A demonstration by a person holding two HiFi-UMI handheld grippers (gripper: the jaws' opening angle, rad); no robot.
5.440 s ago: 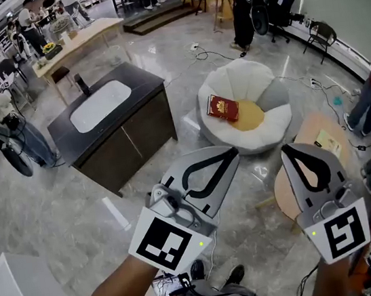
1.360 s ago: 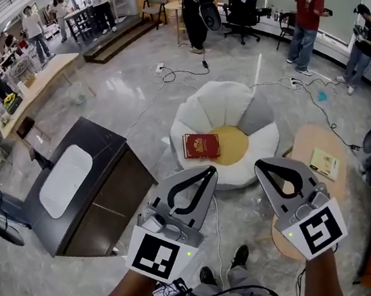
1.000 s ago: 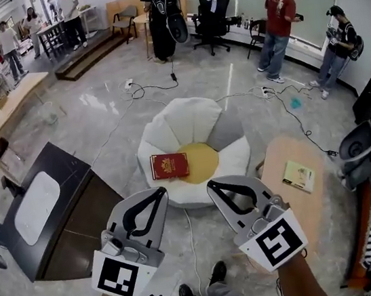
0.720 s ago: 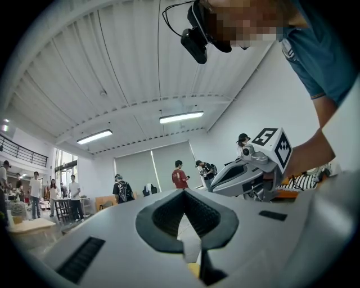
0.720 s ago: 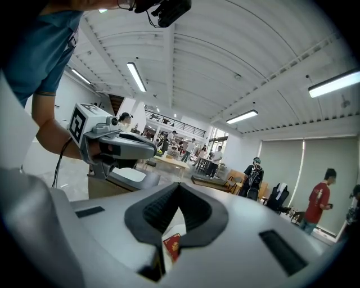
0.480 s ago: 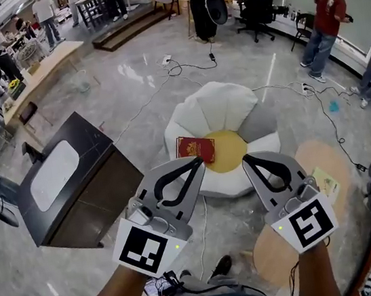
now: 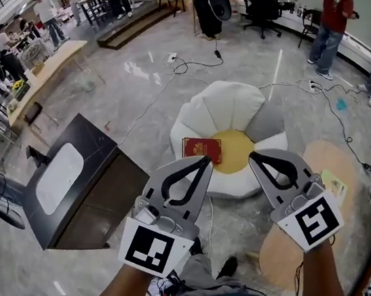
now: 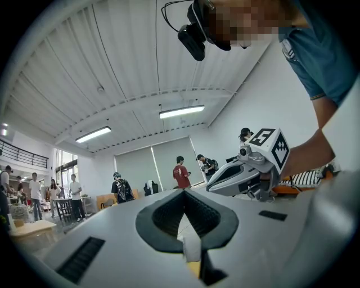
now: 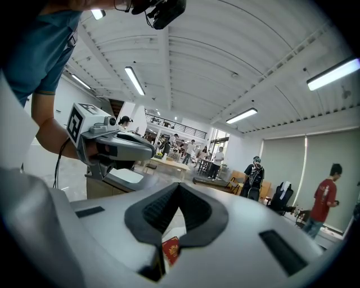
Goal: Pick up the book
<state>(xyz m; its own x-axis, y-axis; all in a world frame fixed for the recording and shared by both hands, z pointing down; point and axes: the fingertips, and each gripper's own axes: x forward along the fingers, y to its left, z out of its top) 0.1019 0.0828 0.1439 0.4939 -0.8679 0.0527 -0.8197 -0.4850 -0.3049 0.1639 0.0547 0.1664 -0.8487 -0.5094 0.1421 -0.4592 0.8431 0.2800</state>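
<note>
Red book (image 7: 202,150) on white petal-shaped cushion (image 7: 224,107)

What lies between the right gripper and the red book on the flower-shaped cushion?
In the head view, only the yellow round centre of the white flower-shaped cushion shows between the right gripper and the red rectangular book; nothing else.
</note>
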